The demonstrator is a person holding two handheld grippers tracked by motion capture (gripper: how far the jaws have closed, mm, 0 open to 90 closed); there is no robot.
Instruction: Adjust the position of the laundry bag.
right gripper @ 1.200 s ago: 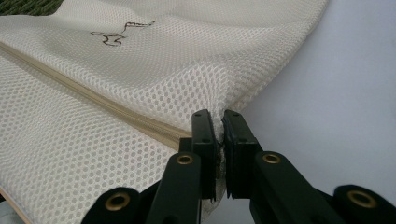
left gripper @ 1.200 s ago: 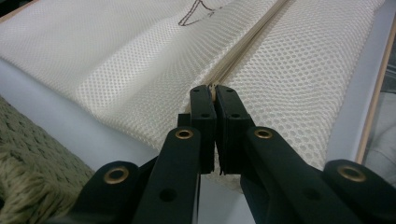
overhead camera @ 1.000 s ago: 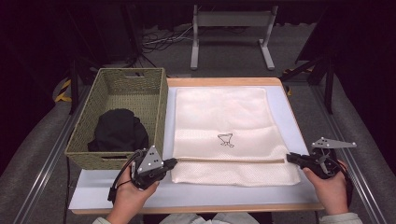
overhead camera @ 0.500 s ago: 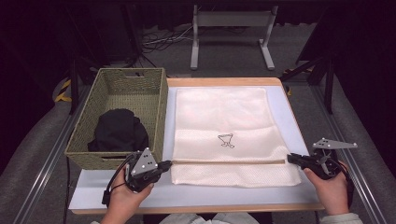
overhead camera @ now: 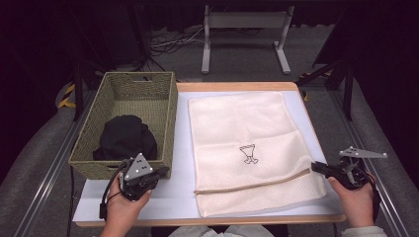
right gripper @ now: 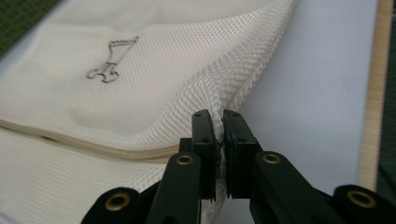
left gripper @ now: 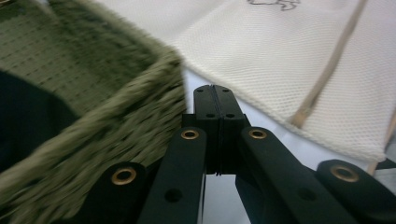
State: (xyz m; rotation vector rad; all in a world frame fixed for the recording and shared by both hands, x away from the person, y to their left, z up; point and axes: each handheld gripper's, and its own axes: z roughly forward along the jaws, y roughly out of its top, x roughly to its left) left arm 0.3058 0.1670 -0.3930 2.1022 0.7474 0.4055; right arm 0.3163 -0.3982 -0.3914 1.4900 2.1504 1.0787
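A cream mesh laundry bag [overhead camera: 249, 148] lies flat across the middle of the tabletop [overhead camera: 148, 197], its long axis running from the near edge to the far edge, zipper [overhead camera: 252, 186] crossing it near the person. The right claw [overhead camera: 318, 168] is clamped on the bag's right edge; the left claw [overhead camera: 160, 173], pressed together on nothing, sits by the wicker basket [overhead camera: 165, 118] at the tabletop's left edge. The dark garment [overhead camera: 123, 138] lies in the basket, so loading appears not yet begun.

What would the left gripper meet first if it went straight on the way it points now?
Probably the mesh laundry bag: the left gripper, shut and empty, points past the basket corner across bare table toward it.
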